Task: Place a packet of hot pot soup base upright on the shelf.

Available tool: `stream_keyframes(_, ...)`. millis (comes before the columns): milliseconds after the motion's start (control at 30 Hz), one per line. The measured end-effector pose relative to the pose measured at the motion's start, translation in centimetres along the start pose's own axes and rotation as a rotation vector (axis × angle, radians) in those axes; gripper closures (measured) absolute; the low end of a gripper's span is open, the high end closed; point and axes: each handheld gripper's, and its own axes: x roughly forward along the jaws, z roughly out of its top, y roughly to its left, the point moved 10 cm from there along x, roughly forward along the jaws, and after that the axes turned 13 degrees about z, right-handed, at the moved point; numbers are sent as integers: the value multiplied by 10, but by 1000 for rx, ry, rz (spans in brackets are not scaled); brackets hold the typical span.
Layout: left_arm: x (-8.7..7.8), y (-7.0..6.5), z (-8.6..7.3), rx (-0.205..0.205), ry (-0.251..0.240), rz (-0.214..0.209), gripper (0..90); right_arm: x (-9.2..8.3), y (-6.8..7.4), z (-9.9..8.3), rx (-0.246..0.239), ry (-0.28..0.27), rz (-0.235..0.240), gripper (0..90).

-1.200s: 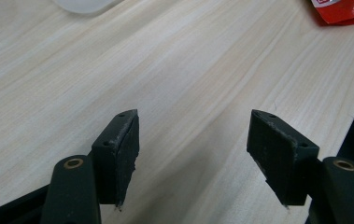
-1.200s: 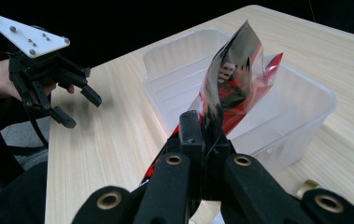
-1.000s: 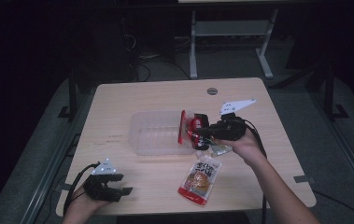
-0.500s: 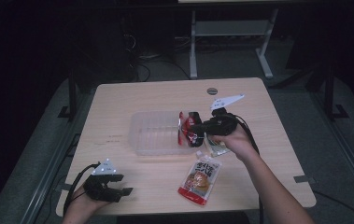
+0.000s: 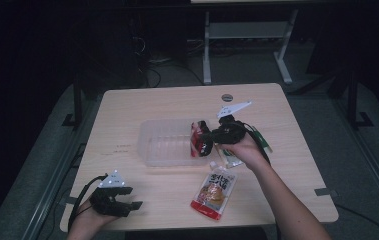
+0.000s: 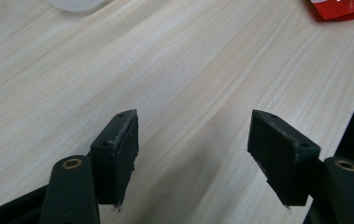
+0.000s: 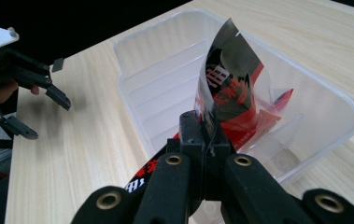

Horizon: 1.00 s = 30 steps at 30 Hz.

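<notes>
Right gripper (image 7: pixel 206 122) moved over tray (image 7: pixel 319 91) | clamps glossy black-red pouch (image 7: pixel 230 88) | left gripper (image 6: pixel 193 154) open, empty

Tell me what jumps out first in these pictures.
The right tool stands out, shut on a shiny red and black foil packet held over the clear plastic tub at mid-table. Nearer the front edge lies a red and orange flat food pouch. At the front left corner the left tool rests open over bare wood.
</notes>
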Motion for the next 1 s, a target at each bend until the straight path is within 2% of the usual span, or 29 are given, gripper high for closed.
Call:
stream_keyframes(200, 0, 0, 0, 9, 4, 0, 334, 9, -5, -1, 0, 17, -15, 889)
stream_keyframes(400, 1, 0, 0, -2, 1, 0, 334, 10, -6, 1, 0, 0, -18, 851)
stream_keyframes(600, 1, 0, -1, 6, 6, -3, 334, 11, -5, 2, 18, -12, 2, 642)
stream_keyframes(700, 1, 0, -1, -6, 3, -1, 334, 10, -3, 2, 33, -4, -20, 485)
stream_keyframes(767, 1, 0, 0, -9, 1, -2, 333, 8, -2, 5, 23, -8, -29, 402)
stream_keyframes(900, 1, 0, -1, 2, 3, -2, 334, 0, 3, 9, 20, -15, -34, 330)
stream_keyframes(1000, 1, 0, -1, -6, 3, -1, 334, -7, 7, 13, 12, -33, -36, 315)
